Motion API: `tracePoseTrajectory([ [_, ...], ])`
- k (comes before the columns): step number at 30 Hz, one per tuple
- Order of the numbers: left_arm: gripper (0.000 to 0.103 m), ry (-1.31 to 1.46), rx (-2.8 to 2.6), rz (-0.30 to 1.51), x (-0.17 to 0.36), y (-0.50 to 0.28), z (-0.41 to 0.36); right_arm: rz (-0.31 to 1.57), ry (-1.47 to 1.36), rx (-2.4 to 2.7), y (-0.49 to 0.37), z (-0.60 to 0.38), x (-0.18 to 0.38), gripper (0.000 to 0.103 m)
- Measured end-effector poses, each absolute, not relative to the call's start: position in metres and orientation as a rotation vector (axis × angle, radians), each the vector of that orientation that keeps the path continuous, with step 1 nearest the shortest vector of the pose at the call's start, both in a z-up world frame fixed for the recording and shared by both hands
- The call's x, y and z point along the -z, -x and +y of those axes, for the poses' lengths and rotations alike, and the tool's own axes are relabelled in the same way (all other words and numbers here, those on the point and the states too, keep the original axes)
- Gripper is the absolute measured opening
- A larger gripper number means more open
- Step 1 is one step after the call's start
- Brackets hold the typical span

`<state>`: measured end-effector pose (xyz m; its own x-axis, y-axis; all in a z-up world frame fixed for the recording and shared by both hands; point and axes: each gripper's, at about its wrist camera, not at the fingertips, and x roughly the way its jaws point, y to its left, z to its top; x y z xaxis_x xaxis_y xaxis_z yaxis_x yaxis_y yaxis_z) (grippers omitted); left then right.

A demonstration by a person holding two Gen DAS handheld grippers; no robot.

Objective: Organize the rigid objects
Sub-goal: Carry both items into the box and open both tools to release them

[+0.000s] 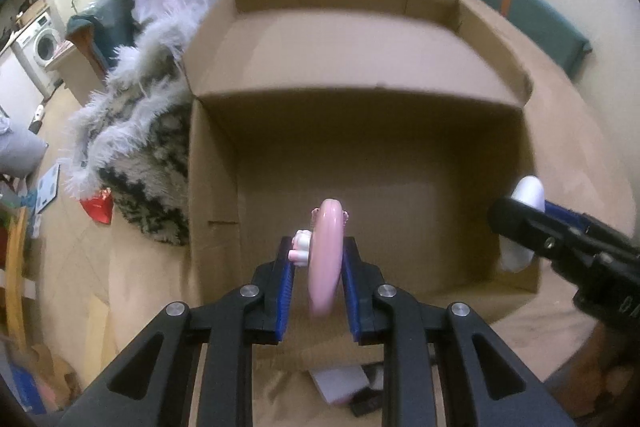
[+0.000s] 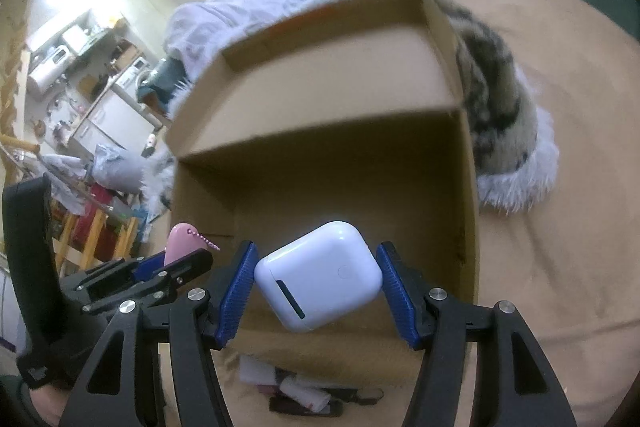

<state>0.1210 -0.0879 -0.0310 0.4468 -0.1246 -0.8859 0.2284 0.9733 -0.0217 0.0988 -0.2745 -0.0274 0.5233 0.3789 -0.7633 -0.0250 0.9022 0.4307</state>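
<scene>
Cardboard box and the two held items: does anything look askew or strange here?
The white case sits tilted, corner-wise between the right gripper's pads. The pink object stands edge-on in the left gripper. The cardboard box looks undamaged.

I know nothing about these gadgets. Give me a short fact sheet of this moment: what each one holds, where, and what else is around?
left gripper: jaws shut on a pink disc, held edge-on over the box
right gripper: jaws shut on a white case, held over the box's near edge
box: open cardboard, nothing visible inside
box rests on: tan sheet
beside box: furry blanket
in front of box: small loose items, too blurred to name
</scene>
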Motion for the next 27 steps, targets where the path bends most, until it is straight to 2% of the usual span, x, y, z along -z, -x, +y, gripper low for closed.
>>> tracePoseTrajectory([
  [7,0.02,-0.106,0.246,1.143,0.069,-0.125,-0.09,1.072,-0.349,-0.243,-0.11,-0.263,0.055,0.065],
  [27,0.021,-0.117,0.206,1.215,0.102,-0.134,-0.085,1.215,-0.294,-0.216,-0.124,-0.246,0.093,0.065],
])
